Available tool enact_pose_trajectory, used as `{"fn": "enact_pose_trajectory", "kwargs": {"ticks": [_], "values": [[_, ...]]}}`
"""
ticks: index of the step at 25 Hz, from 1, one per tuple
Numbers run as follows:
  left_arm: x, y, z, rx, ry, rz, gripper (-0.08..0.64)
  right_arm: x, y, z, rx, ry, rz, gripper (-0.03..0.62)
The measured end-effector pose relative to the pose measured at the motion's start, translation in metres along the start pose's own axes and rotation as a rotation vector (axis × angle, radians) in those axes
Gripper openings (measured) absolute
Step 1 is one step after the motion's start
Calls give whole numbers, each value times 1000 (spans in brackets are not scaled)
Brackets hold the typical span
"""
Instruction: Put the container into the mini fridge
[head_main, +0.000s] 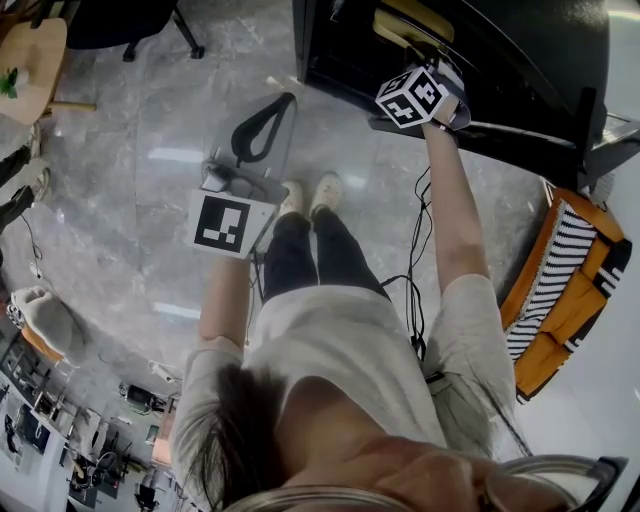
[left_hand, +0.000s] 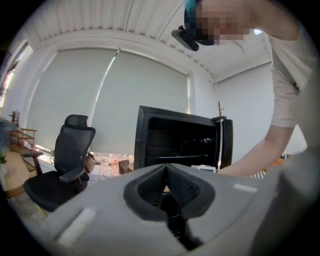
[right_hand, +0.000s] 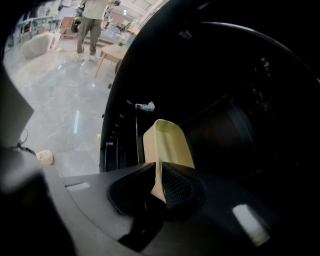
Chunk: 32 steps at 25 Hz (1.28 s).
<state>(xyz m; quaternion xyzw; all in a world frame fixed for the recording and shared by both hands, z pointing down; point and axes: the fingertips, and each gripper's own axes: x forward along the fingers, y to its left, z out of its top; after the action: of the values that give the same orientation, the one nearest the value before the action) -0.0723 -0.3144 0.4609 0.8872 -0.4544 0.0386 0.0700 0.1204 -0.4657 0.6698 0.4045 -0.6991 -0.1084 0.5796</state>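
The pale yellow container (right_hand: 167, 145) is pinched by its rim between the jaws of my right gripper (right_hand: 159, 185), which is shut on it. It hangs inside the dark cavity of the black mini fridge (right_hand: 235, 115). From the head view, the right gripper (head_main: 425, 80) reaches into the open mini fridge (head_main: 500, 70), and yellow edges of the container (head_main: 405, 28) show past it. My left gripper (head_main: 262, 125) hangs over the floor in front of the fridge, shut with nothing in it. In the left gripper view, its jaws (left_hand: 166, 170) meet at the tips and the open fridge (left_hand: 175, 142) stands ahead.
A black office chair (left_hand: 65, 160) stands left of the fridge by the window blinds. A wooden table (head_main: 30, 60) is at the far left. An orange and striped seat (head_main: 570, 290) lies to the right. A person (right_hand: 90, 25) stands far off on the shiny floor.
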Motion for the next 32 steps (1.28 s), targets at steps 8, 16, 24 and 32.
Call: {"fn": "enact_pose_trajectory", "kwargs": {"ticks": [8,16,24,32], "values": [[-1,-7,8,10,-8,-29,2,-45,-2,14,384,-177,43,-3],[-2,-18,14,21,-14,-71,2,-96,4,21,591,-324,63,-3],[-3,-33,20,33,-9,-120,2,-142,5,18,685,-407,45,-3],[-11,-55,30,64,-9,-173,2,-198,3,12,762,-479,20,-3]]}}
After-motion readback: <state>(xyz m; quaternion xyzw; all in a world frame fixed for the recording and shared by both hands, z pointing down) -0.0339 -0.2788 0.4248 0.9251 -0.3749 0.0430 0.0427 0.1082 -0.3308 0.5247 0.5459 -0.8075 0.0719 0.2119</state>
